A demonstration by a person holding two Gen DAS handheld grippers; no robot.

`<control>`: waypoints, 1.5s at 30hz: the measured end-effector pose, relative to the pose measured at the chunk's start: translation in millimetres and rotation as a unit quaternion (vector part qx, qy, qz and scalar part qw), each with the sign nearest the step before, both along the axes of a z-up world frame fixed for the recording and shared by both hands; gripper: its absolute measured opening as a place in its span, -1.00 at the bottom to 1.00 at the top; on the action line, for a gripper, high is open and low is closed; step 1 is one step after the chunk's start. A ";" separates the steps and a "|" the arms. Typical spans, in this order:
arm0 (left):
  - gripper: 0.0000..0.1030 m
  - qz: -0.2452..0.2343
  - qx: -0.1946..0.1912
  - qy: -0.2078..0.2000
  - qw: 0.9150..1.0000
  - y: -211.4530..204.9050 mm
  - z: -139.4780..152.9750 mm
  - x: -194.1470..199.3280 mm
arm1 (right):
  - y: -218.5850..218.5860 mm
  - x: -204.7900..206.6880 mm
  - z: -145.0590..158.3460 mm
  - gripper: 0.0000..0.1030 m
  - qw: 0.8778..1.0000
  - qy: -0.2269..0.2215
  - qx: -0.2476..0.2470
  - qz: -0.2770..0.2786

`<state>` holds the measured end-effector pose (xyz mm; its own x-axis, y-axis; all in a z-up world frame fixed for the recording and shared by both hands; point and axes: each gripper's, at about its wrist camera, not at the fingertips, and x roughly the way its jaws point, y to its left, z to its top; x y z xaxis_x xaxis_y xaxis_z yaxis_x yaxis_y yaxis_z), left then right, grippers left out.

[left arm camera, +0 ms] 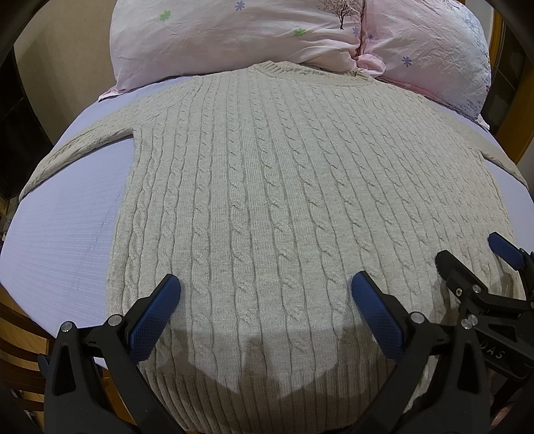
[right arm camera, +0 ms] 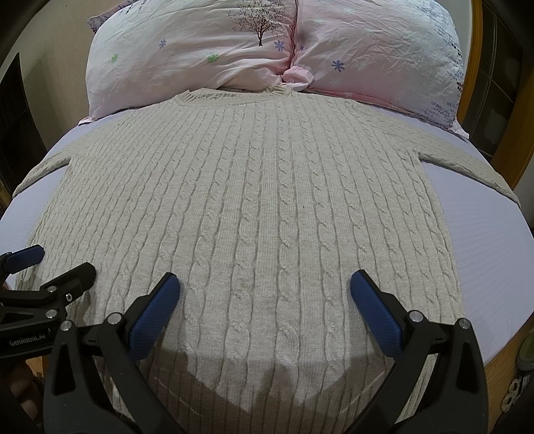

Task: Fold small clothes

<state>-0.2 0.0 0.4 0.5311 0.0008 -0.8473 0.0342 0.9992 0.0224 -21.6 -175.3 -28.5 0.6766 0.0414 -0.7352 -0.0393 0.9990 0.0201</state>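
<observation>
from the left wrist we see our left gripper (left arm camera: pixel 265 293) with its fingers spread wide, holding nothing, over the lower part of a beige cable-knit sweater (left arm camera: pixel 267 187) lying flat on the lavender bed sheet (left arm camera: pixel 66 233), collar toward the pink floral pillows (left arm camera: pixel 267 30). our right gripper (left arm camera: pixel 467 257) sits alongside, fingers also apart.

from the right wrist, that gripper's blue pads (right arm camera: pixel 157 313) stand wide open above the sweater's ribbed hem (right arm camera: pixel 267 400), both sleeves stretched sideways.
</observation>
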 end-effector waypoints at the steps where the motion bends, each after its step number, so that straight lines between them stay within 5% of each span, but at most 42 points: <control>1: 0.97 0.000 0.000 0.000 1.000 0.0 0.0 0.0 | 0.0 0.0 0.0 0.97 1.000 0.000 0.000 0.000; 26: 0.97 0.000 0.001 -0.002 1.000 -0.1 0.1 -0.1 | 1.6 0.7 -1.6 0.97 1.000 -0.001 0.001 0.006; 32: 0.97 -0.012 0.002 -0.022 1.000 -0.8 1.0 -5.4 | -68.1 6.5 30.9 0.96 0.994 -0.057 0.093 0.002; 35: 0.97 -0.027 0.001 -0.039 0.999 -0.5 5.2 -7.7 | -152.8 19.8 52.4 0.96 0.983 -0.090 0.126 -0.099; 38: 0.97 -0.039 -0.005 -0.044 0.998 1.5 2.2 -7.1 | -248.6 45.4 55.9 0.95 0.958 -0.087 0.166 -0.218; 40: 0.97 -0.063 -0.042 -0.062 0.995 10.4 8.9 -2.2 | -297.6 62.3 48.8 0.74 0.941 -0.069 0.191 -0.272; 42: 0.97 -0.077 -0.087 -0.091 0.989 25.7 20.8 1.8 | -348.7 80.3 37.4 0.32 0.916 -0.051 0.228 -0.327; 45: 0.97 -0.069 -0.139 -0.140 0.978 57.6 37.1 9.0 | -403.5 100.7 14.8 0.13 0.880 -0.029 0.280 -0.382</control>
<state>8.8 57.6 37.6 0.7207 -0.2974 -0.6262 0.2007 0.9541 -0.2223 79.1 -578.7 -13.7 0.7002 -0.0976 -0.7073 0.6229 0.5677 0.5383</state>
